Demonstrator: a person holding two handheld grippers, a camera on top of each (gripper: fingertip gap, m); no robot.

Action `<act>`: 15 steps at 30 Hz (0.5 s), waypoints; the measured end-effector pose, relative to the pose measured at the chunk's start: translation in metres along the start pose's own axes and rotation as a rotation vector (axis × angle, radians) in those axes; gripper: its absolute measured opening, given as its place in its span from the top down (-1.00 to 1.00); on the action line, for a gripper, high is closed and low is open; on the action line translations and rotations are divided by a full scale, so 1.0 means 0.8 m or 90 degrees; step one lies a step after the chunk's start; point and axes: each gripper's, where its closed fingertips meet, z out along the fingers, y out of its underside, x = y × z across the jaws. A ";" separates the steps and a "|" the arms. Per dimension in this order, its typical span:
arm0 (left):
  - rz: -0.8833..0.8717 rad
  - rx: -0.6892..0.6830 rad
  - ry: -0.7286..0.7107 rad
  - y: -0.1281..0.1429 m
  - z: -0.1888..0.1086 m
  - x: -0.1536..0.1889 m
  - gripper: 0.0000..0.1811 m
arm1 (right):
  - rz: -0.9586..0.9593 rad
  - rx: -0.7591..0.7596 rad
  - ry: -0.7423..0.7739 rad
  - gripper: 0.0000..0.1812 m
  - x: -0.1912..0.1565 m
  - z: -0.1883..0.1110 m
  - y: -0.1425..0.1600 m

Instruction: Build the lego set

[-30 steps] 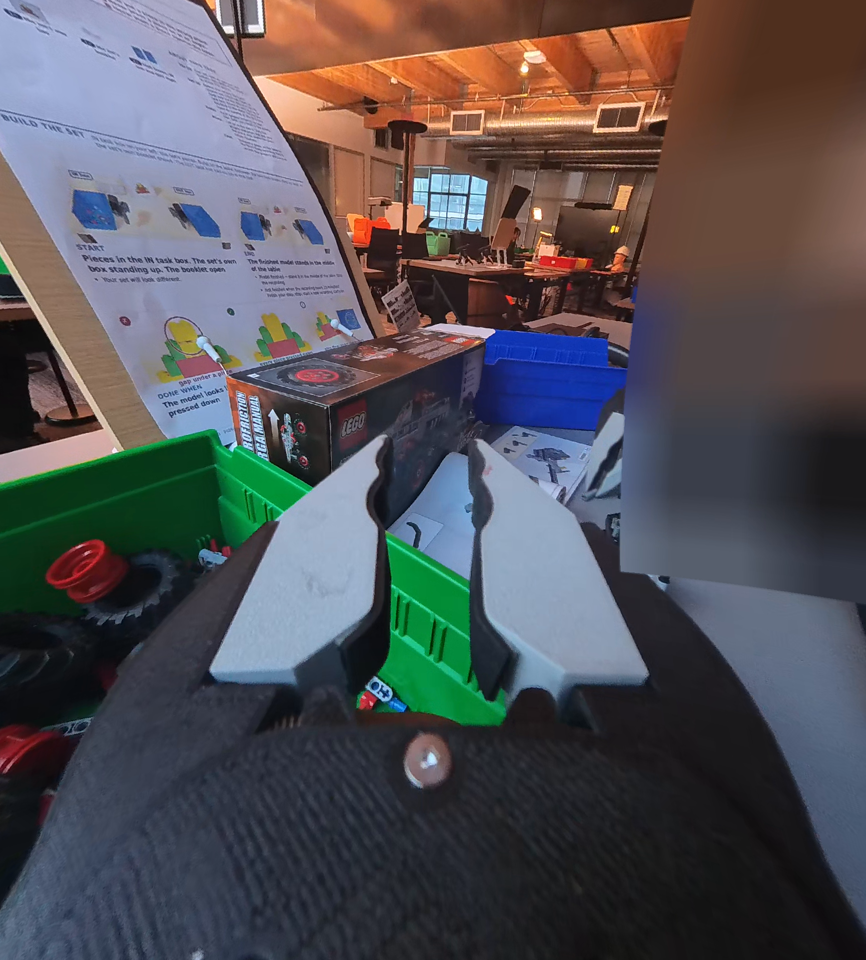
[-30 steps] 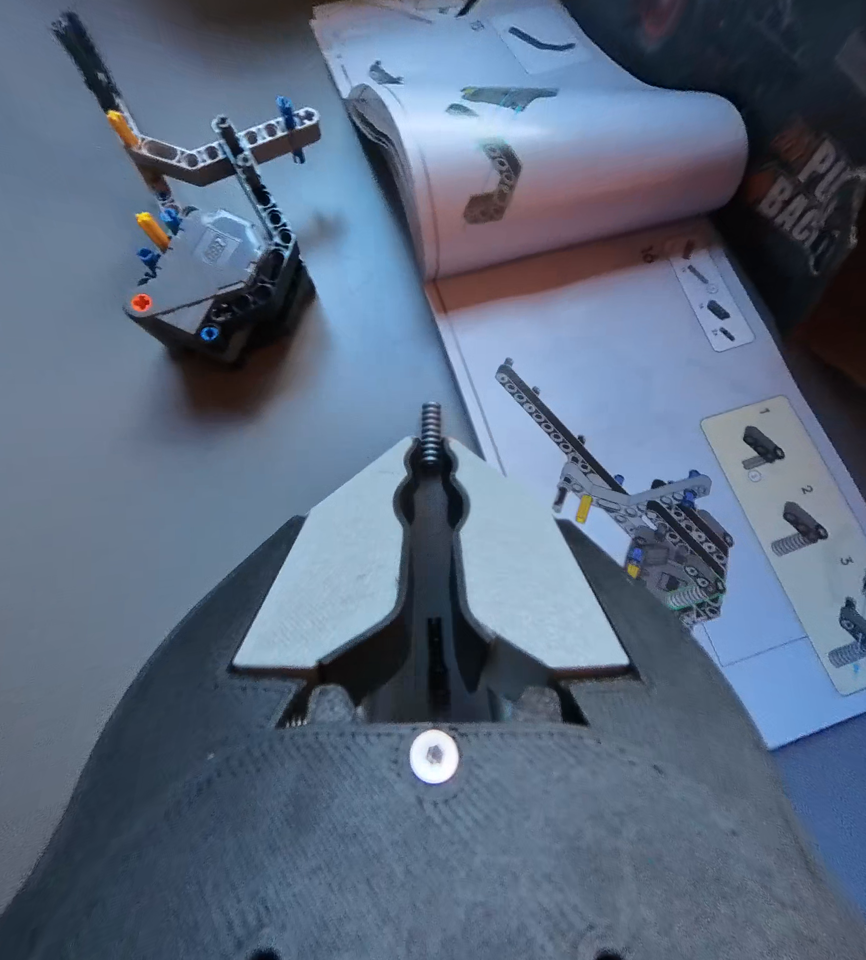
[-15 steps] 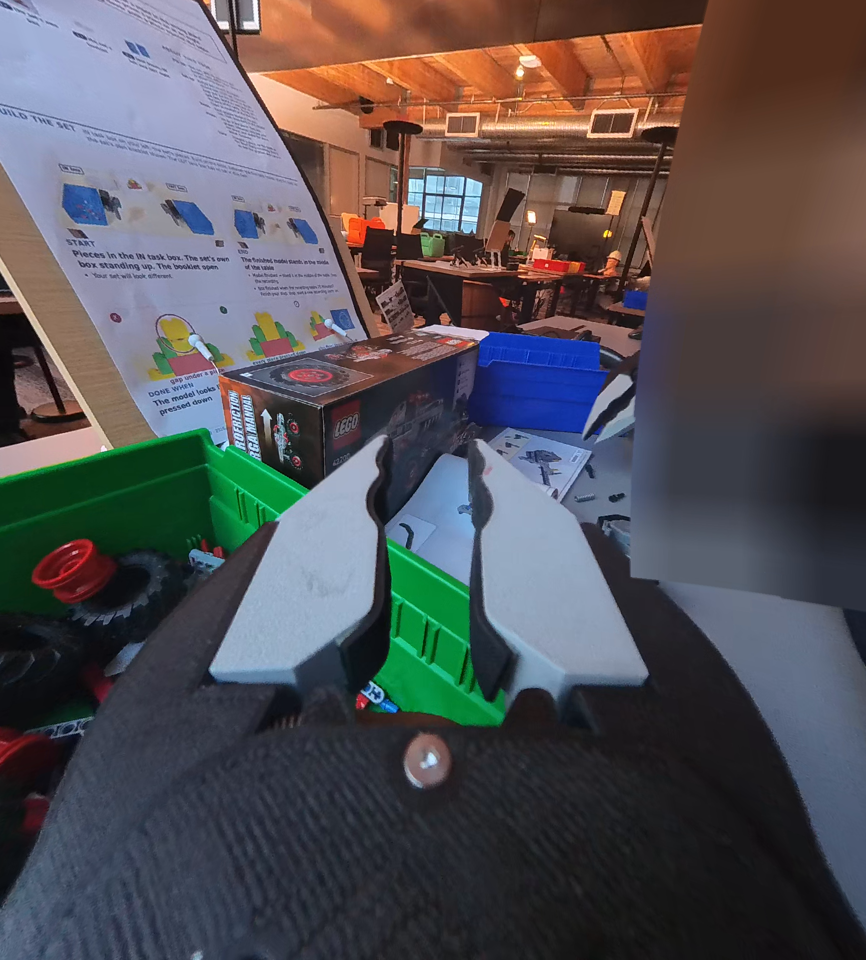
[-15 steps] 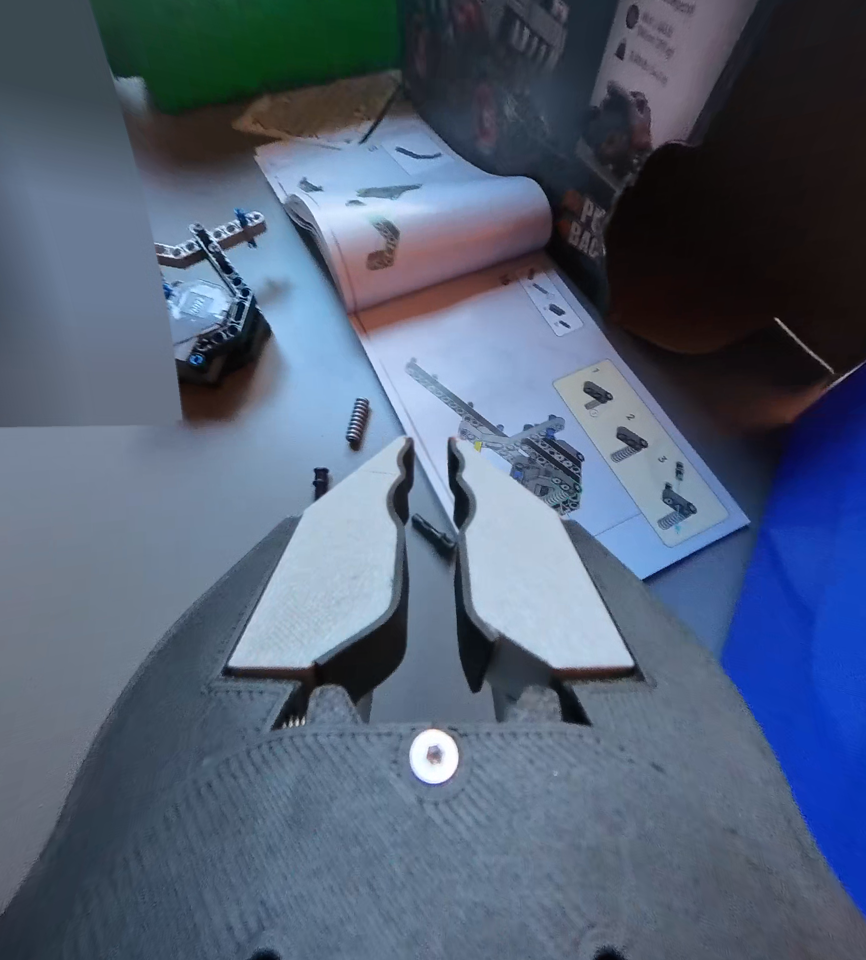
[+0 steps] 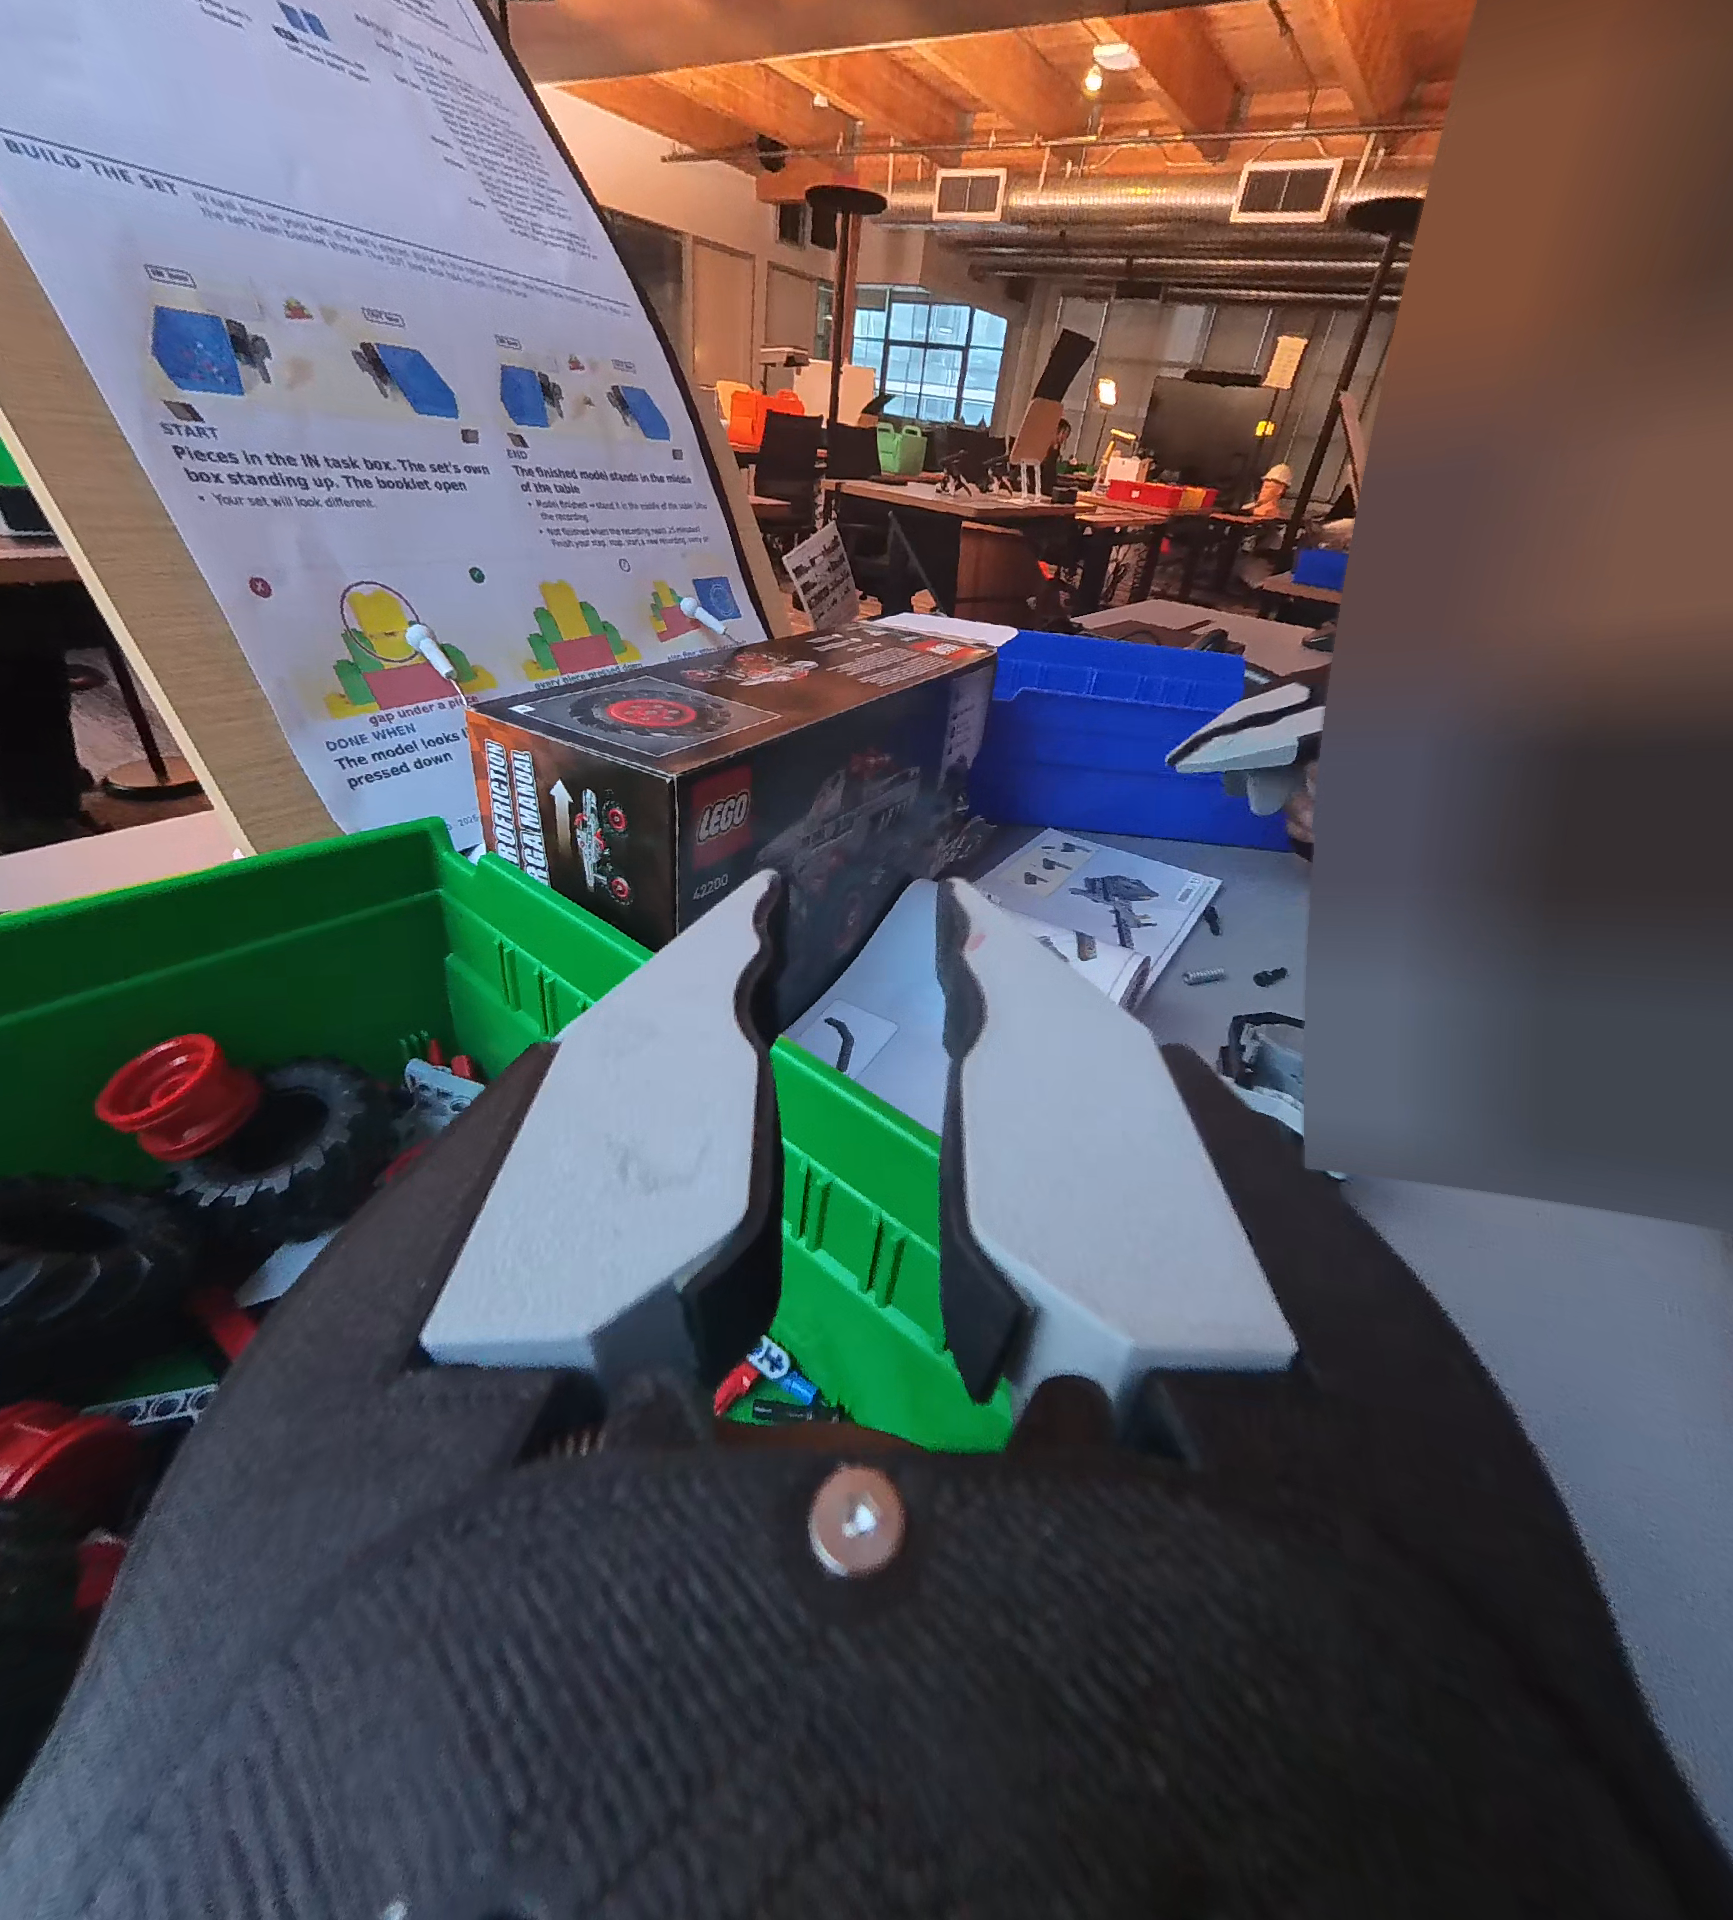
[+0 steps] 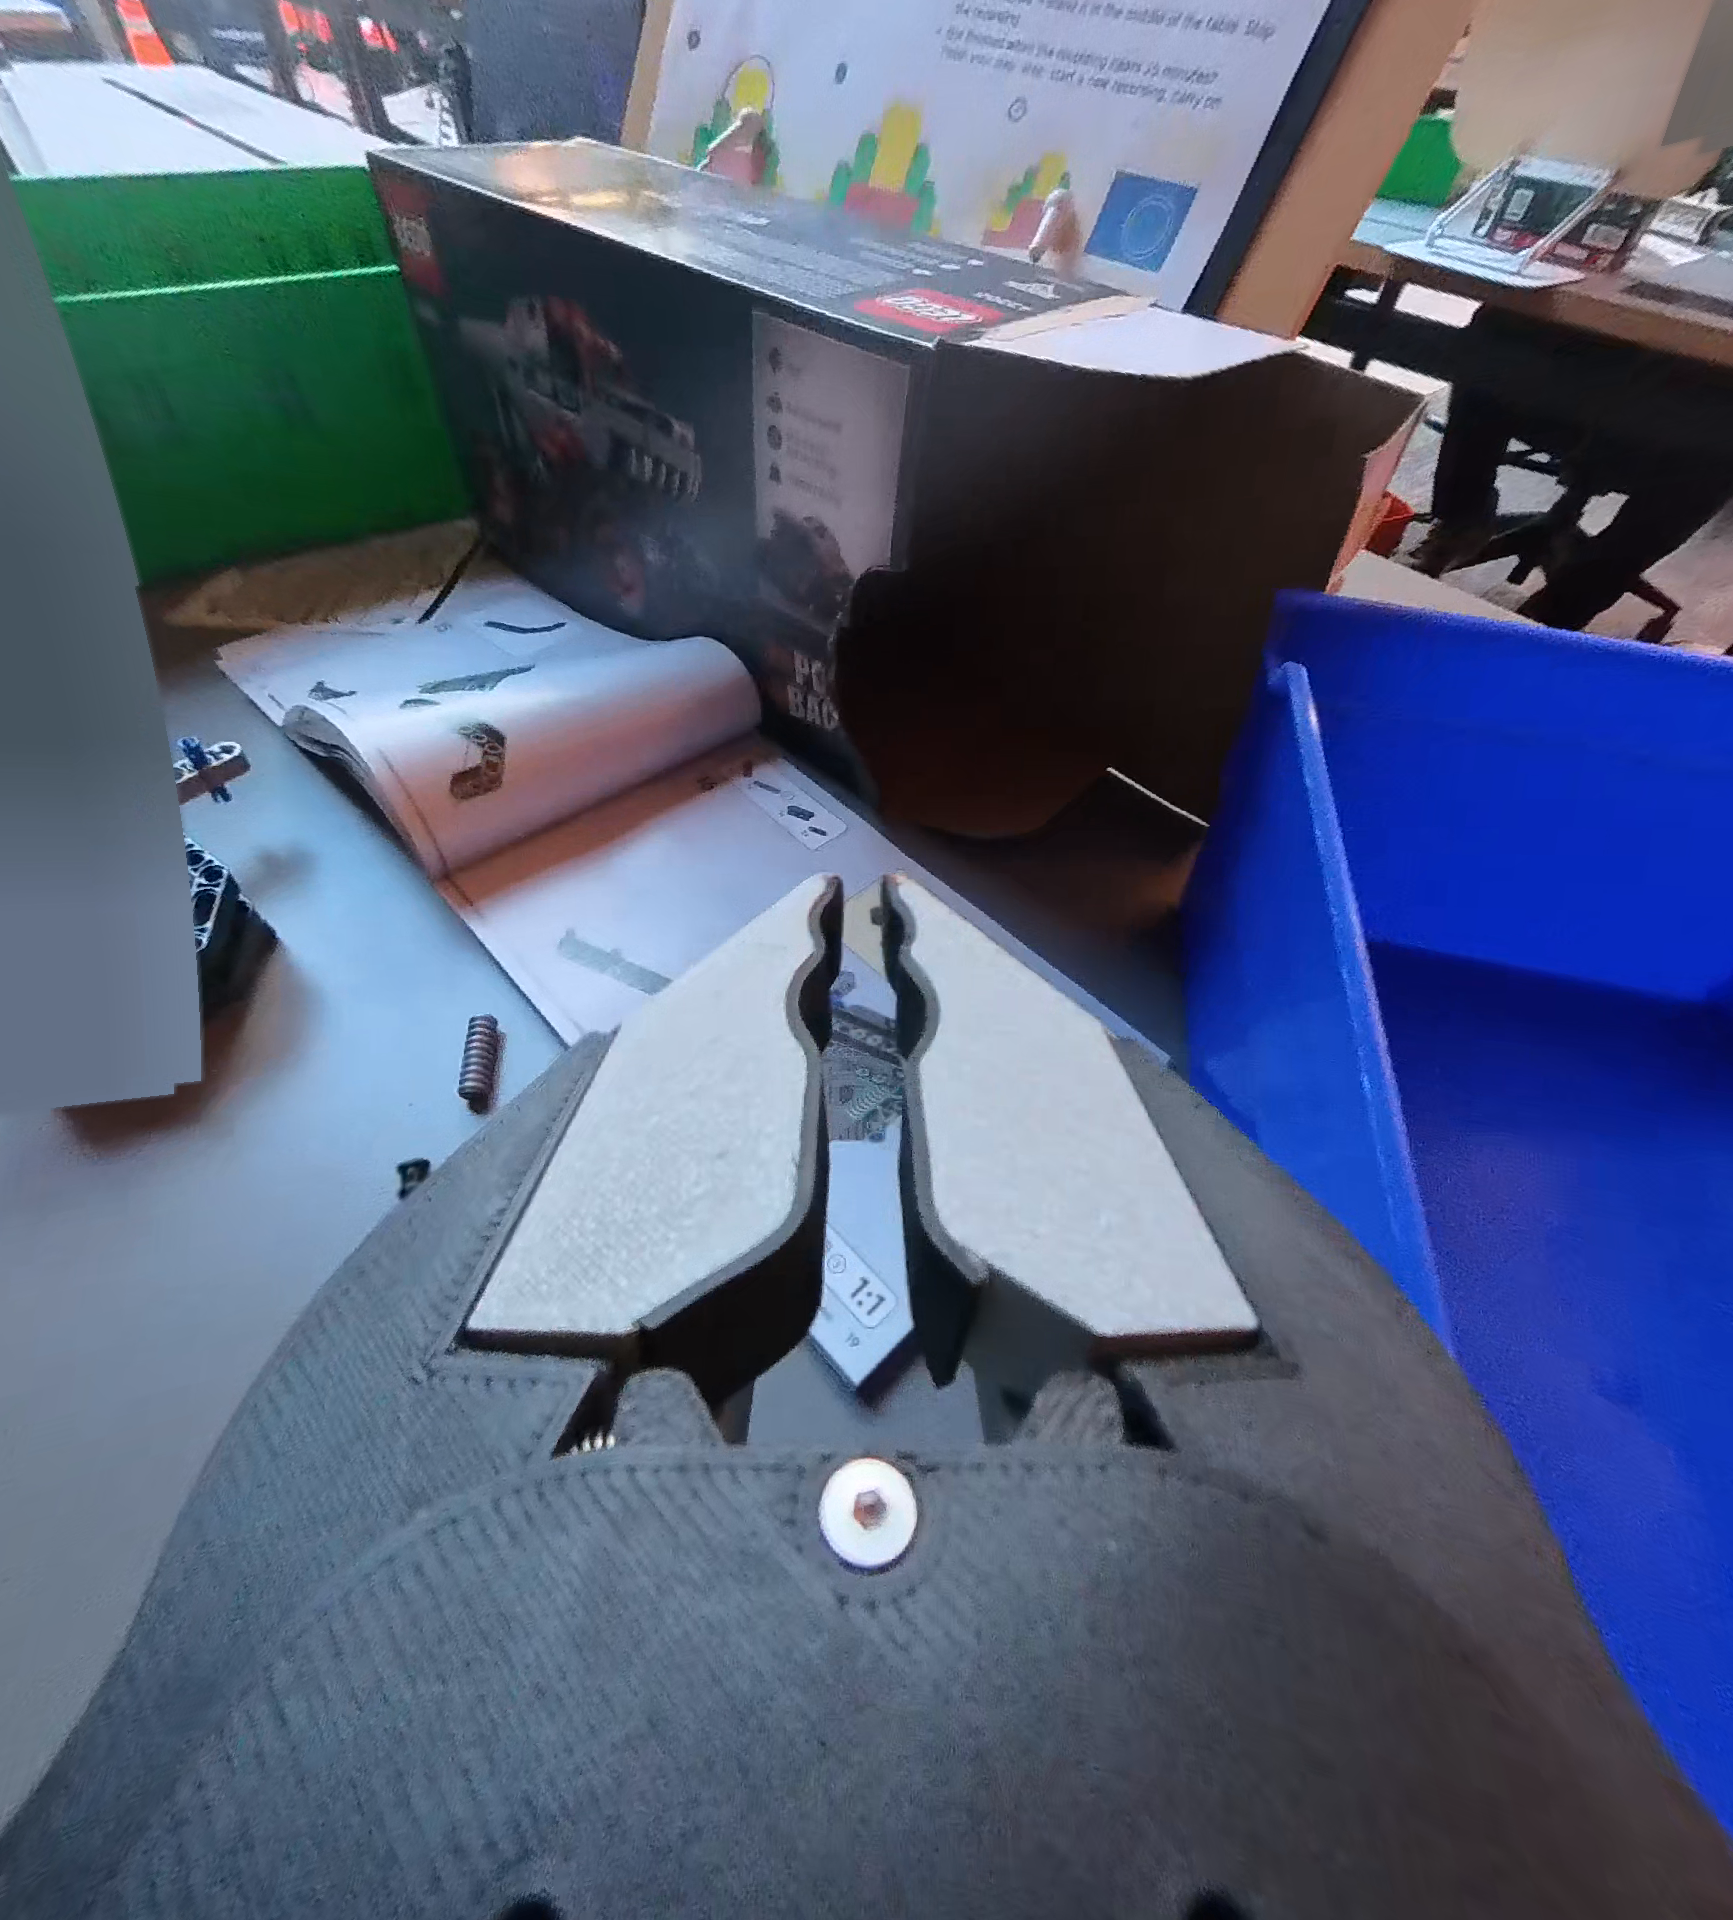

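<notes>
My left gripper (image 5: 857, 894) is open and empty, held over the right wall of the green bin (image 5: 218, 966), which holds black tyres (image 5: 290, 1132), red wheel hubs (image 5: 178, 1091) and small parts. My right gripper (image 6: 857, 891) is open by a narrow gap and empty, raised over the open instruction booklet (image 6: 571, 748). A dark spring (image 6: 478, 1060) and a small black pin (image 6: 412, 1172) lie on the table left of it. The partly built model (image 6: 218, 914) stands further left, half hidden by a blurred patch. The right gripper also shows in the left wrist view (image 5: 1246, 738).
The set's box (image 5: 737, 790) stands behind the booklet (image 5: 1101, 904), its open end (image 6: 1101, 582) facing the blue bin (image 6: 1568, 1039) on the right. An instruction sheet on a wooden board (image 5: 322, 416) leans behind the green bin. Desks stand further back. Some 40 cm of space lies between my two pairs of fingers.
My right gripper opened and let go of the spring, which now lies on the table, then rose and tilted up toward the box. My left gripper barely moved.
</notes>
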 end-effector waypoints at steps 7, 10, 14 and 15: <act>-0.002 -0.001 -0.001 0.001 0.001 0.000 0.73 | -0.034 -0.024 0.004 0.98 -0.007 0.008 0.008; 0.001 -0.003 -0.002 0.002 0.002 0.000 0.72 | -0.037 -0.023 0.002 1.00 -0.009 0.010 0.009; -0.001 -0.005 -0.001 0.001 0.003 0.001 0.73 | -0.058 -0.028 0.022 1.00 -0.002 0.008 0.007; -0.003 -0.005 -0.003 0.000 0.003 0.001 0.73 | -0.069 -0.026 0.032 1.00 0.000 0.006 0.005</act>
